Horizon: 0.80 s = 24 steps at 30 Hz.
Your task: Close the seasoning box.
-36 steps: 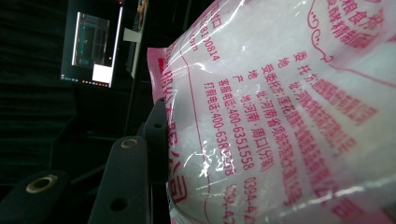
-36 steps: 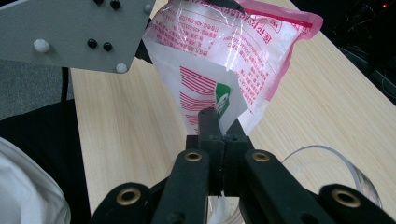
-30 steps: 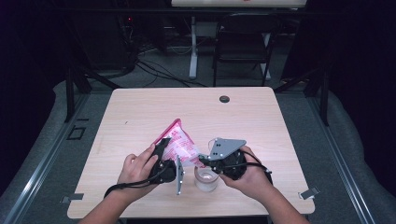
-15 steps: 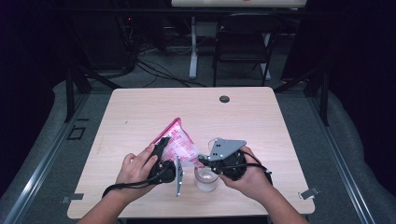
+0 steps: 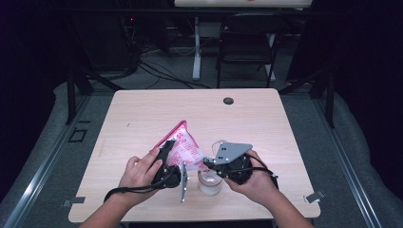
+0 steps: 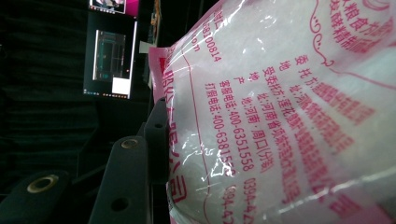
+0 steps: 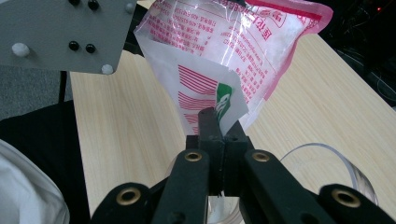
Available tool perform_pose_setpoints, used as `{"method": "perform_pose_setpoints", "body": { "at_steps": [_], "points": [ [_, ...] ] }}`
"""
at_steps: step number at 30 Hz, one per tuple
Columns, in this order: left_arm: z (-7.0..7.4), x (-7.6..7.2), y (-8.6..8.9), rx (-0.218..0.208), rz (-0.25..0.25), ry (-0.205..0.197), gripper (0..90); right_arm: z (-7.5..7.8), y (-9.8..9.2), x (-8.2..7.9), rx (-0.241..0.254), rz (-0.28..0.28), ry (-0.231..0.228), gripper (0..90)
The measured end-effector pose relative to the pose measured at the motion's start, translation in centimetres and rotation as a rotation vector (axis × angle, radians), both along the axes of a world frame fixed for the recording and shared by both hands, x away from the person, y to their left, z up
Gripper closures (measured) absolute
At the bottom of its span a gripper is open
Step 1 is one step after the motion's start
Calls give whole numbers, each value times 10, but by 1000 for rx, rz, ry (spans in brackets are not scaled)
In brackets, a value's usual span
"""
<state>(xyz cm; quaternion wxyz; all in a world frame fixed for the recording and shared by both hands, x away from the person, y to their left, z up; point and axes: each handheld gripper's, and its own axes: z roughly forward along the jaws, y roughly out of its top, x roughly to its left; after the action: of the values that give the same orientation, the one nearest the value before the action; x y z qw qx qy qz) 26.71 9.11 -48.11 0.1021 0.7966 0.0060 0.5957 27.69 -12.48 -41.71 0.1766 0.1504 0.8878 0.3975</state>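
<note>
Left tool (image 5: 167, 159) clamped around pink-printed bag (image 5: 183, 147), right tool (image 7: 218, 122) fully closed on bag's lower corner, clear cup (image 5: 209, 182) just below it on desk (image 5: 266, 123)

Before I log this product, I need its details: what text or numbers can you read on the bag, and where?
On the pink and clear plastic bag, left gripper view, red print:
"400-6351558", after Chinese characters that look like a phone label.
"0394-42", cut off by the picture's edge.
"8100814", start hidden.
Other Chinese lines: too uncertain to quote.
Right gripper view: bag print is too small; the green logo is unreadable.
Clear cup: no text.
</note>
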Motion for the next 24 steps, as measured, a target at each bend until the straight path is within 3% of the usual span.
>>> {"method": "perform_pose_setpoints", "body": {
  "at_steps": [24],
  "points": [
    [-2,-2,-5,38,-19,-43,564,-4,-5,0,4,-5,5,900]
  ]
}}
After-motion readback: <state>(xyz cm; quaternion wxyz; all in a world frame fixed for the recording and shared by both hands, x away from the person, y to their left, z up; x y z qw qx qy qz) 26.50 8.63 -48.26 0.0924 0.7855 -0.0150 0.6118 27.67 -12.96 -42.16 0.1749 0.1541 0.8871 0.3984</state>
